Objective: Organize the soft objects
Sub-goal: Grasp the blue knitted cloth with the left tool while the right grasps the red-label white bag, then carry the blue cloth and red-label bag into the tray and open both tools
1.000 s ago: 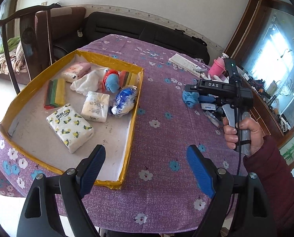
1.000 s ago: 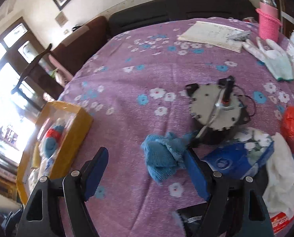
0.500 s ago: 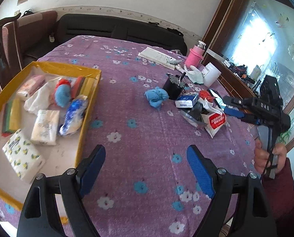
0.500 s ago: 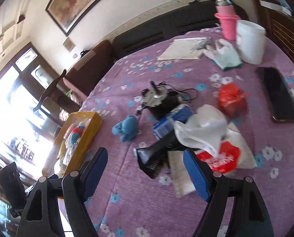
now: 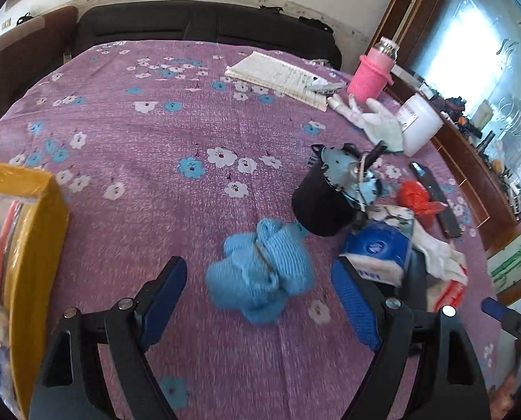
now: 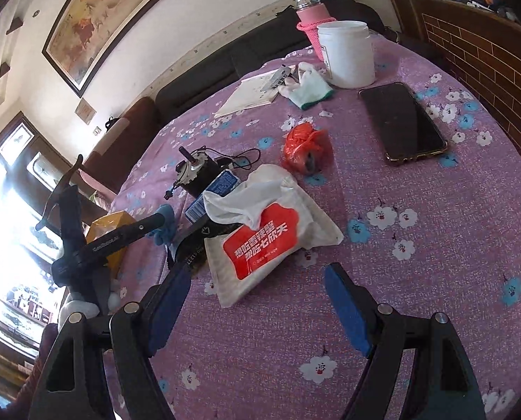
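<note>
Round table (image 5: 148, 133) under purple flowered cloth, dark sofa behind, bright glass at 3 o'clock.

Blue knit bundle (image 5: 260, 273) on the cloth, dead ahead of left gripper (image 5: 260, 280), at 12 o'clock from the gap between the fingers and close in. Somewhat blurred. Long axis judged to run from 7 to 1 o'clock, so oblique to the line across the pads. Left gripper wide open, holding nothing; pads stand either side of the bundle in view, no contact visible.

Just beyond the bundle at 1 o'clock: black motor (image 5: 323, 203), touching or nearly so; cannot tell which. At 3 o'clock of the bundle: blue tissue pack (image 5: 379, 248), just beside the right-hand finger. Yellow tray (image 5: 33, 245) at 9 o'clock, well apart, already with soft items in it.

Right gripper (image 6: 257, 301) also wide open and empty, aimed at white wipes pack (image 6: 260, 238), which lies at 12 o'clock from it with its long axis roughly 7 to 1. From this view the bundle (image 6: 166, 224) sits far off at 10 o'clock, mostly hidden behind the left gripper's body.

Judgement: left hand clearly nearer the bundle. Close-on-bundle likely next; risk of snagging tissue pack or nudging motor. Carry then toward 9 o'clock to the tray.
</note>
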Demonstrator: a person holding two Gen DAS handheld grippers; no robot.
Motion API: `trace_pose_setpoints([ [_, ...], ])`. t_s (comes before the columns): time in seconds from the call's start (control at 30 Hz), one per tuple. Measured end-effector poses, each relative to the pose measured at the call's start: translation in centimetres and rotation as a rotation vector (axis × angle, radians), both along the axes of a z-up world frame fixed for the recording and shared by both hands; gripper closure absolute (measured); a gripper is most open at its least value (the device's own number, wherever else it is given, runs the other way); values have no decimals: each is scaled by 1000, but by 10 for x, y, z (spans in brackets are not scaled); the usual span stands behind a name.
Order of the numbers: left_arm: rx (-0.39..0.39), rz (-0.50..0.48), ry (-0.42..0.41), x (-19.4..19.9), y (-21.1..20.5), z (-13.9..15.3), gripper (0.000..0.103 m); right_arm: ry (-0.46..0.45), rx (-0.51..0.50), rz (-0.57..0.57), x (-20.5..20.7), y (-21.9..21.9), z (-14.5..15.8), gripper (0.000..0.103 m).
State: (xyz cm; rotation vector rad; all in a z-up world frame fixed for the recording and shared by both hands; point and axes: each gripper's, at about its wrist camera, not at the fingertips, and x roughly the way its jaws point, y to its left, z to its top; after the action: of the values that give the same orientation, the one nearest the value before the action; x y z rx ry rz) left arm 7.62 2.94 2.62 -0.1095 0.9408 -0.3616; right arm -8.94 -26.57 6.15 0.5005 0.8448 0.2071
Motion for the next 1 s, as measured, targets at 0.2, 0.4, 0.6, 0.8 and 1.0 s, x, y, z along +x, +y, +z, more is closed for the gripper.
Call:
trace_pose_setpoints([
  [0.2, 65, -93, 36, -12, -11, -5, 67, 5, -5, -12, 6, -5, -2, 20],
  [0.4, -8, -83, 2, -49, 12, 17, 67, 22, -71, -70, 19, -10, -6, 21],
  [0.6, -118, -56, -22, -100, 44, 38, 67, 76, -46, -40, 25, 2, -19, 21],
  [0.8, -211, -11, -25, -136, 70, 45, 67, 113, 10, -58, 40, 18, -34, 18],
  [1.0, -254, 26, -24, -153, 86, 44, 67, 105, -19, -123, 53, 31, -40, 24],
])
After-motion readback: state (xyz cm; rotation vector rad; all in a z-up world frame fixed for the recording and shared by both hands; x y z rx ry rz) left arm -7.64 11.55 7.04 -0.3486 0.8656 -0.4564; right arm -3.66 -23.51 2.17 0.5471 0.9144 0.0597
